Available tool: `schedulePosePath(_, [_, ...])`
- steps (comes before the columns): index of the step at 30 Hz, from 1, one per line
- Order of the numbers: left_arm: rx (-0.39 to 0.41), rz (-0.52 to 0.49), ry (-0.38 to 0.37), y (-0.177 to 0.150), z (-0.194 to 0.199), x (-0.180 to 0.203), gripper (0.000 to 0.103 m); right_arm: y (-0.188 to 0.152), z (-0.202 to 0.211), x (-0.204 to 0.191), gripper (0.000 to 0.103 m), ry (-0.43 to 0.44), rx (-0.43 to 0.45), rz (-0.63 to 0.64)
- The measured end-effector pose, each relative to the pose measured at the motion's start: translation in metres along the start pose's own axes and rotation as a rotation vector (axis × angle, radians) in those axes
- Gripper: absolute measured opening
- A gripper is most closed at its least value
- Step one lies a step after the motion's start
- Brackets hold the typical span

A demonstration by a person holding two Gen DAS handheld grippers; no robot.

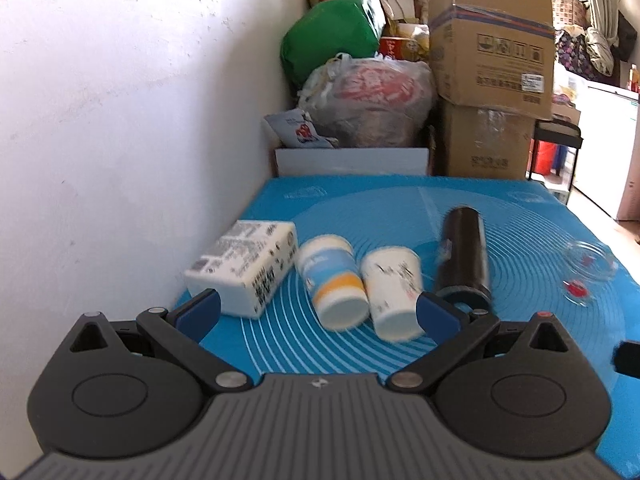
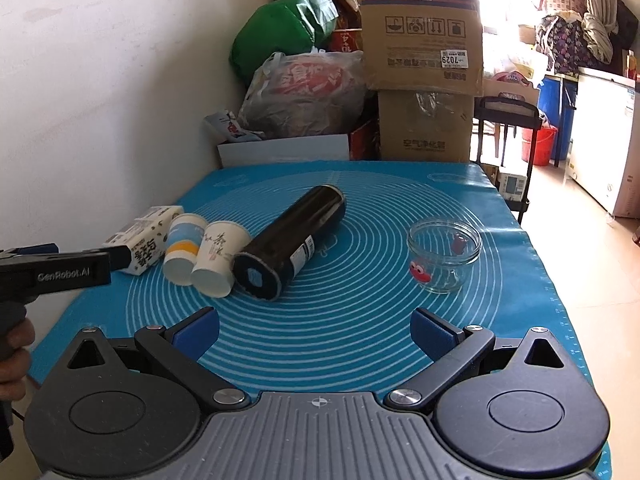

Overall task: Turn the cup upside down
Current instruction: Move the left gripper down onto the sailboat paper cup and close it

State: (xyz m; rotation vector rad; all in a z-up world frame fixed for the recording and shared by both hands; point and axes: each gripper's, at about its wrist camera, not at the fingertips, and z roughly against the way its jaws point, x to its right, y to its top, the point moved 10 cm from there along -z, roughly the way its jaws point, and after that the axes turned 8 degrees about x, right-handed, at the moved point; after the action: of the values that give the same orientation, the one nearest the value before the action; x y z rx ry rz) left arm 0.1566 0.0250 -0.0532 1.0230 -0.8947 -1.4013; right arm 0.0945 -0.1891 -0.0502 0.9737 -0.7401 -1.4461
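Left gripper (image 1: pixel 318 316) was spread wide, nothing between its fingers, hanging low just short of the cups. Right gripper (image 2: pixel 316 330) was also spread wide and empty, over bare mat (image 2: pixel 360 320), well back from everything.

Task gave no pick among cups. Two paper ones lay on their sides, touching: white cup (image 1: pixel 394 294) nearest the left gripper's right finger, striped cup (image 1: pixel 332 282) beside it, both with bases toward the camera. Box (image 1: pixel 244 266) sat touching or nearly touching the striped cup on the wall side, black flask (image 2: pixel 292 240) lay against the white cup on the other. Glass jar (image 2: pixel 444 254) stood upright, apart to the right.

Risks as I judged them:
- row was packed, so closing on one cup could catch its neighbour
- thin paper would crush under a hard squeeze
- a nudge would roll the cups or flask
- left view was blurred, so aim looked uncertain
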Motion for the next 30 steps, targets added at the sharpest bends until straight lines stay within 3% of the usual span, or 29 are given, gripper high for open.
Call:
schedulePosePath(13, [-0.031,0.033,0.058,-0.010,-0.104,-0.013,0.102,-0.003,-0.038,0.023,0.103,-0.034,-0.014,-0.049])
schedulePosePath(25, [-0.056,0.001,0.045,-0.025,-0.141,-0.002,0.101,-0.014,-0.060,0.032,0.103,-0.042,-0.048,-0.078])
schedulePosePath(30, [-0.073,-0.007,-0.001,-0.029,-0.145,0.009,0.089,-0.015,-0.061,0.029,0.103,-0.041,-0.051,-0.075])
